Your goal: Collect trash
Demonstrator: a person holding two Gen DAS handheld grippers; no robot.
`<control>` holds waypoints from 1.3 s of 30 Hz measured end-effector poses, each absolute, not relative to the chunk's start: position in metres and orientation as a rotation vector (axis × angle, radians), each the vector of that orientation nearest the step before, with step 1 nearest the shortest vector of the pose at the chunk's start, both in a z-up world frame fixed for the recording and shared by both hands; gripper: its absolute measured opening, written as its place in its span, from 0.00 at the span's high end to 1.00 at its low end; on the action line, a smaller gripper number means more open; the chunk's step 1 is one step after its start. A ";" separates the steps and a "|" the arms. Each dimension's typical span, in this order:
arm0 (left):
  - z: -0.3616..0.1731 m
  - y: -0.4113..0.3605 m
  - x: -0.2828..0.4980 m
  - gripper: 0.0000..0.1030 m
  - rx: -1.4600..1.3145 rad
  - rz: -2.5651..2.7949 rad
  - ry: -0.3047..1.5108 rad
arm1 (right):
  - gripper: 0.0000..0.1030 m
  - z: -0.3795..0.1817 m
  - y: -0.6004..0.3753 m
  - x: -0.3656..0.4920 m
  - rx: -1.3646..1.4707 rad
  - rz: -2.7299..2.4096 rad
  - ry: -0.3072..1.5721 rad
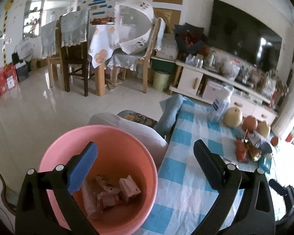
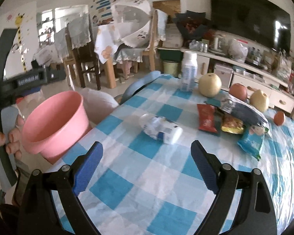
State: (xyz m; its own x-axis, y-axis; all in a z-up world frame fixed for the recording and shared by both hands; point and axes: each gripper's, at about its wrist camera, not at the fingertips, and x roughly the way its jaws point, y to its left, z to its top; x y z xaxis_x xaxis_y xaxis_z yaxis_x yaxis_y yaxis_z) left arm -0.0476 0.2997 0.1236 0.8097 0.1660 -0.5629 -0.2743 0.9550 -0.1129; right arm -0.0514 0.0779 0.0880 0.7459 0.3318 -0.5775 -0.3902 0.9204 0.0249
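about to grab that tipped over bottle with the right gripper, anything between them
Nothing visible blocks it. Only bare checked tablecloth lies between the open right gripper and the tipped bottle. The snack packets sit off to the bottle's right, and the pink bin stands beyond the table's left edge.

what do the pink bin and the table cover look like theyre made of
Pink bin: likely moulded plastic, going by its smooth matte wall and rolled rim. Checked table cover: thin cloth or plastic sheet, going by its fine wrinkles and slight sheen; which one is unclear.
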 end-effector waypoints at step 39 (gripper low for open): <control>0.126 0.138 -0.034 0.04 0.133 0.084 0.545 | 0.08 0.115 -0.146 -0.052 0.219 0.083 0.541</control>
State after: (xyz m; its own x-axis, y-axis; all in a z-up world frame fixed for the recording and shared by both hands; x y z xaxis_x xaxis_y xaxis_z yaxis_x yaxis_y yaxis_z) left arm -0.0341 0.1383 0.1260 0.8518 0.1145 -0.5113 -0.0440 0.9880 0.1478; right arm -0.0522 -0.1459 0.1150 0.8547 0.1363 -0.5009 -0.0212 0.9733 0.2287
